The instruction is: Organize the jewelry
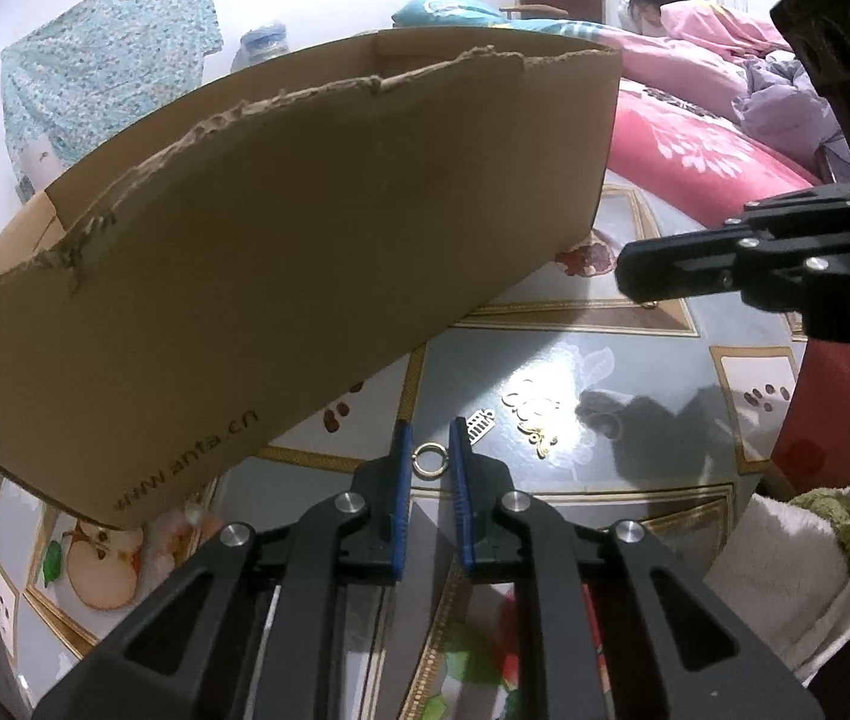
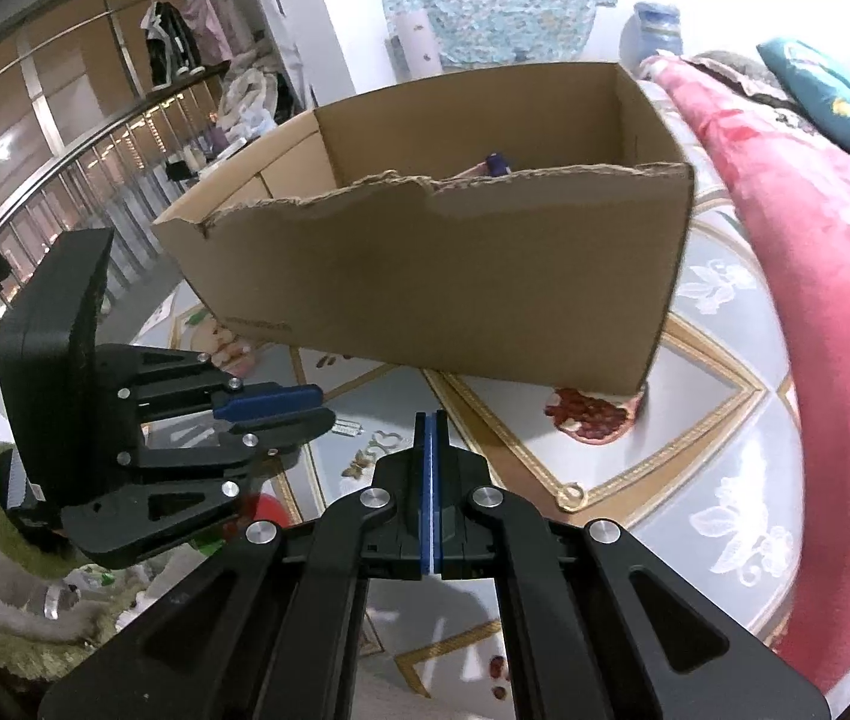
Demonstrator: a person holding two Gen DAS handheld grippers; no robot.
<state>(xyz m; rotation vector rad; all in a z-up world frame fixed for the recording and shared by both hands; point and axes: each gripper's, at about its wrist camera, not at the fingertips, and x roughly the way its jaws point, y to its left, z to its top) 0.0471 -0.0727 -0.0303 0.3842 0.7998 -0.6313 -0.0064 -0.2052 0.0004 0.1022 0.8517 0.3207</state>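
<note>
1. Your landmark is the open brown cardboard box (image 1: 305, 228) with the torn front rim, standing on the patterned glossy tablecloth (image 1: 634, 360). It looks like the place the jewelry is meant to go, which would be why both grippers work just in front of its near wall.
2. Your left gripper (image 1: 429, 450) points down at the cloth just in front of the box. Its blue-padded jaws stand narrow around a small gold ring (image 1: 429, 459) that lies flat between them. The pads sit close on either side, but whether they already press it I cannot tell.
3. The jaws are that narrow because the ring is thin and flat; a wide gap would only push it along the slick cloth.
4. More pieces lie in front of the box, near the ring: a small silver comb-shaped charm (image 1: 480, 425) and a tangle of gold ornaments (image 1: 535, 411).
5. Your right gripper (image 2: 430, 420) has its jaws fully together with nothing in them, held off by the box's right corner, probably to leave the left room.
6. A second gold ring (image 2: 571, 495) lies on the cloth in front of that corner.
</note>
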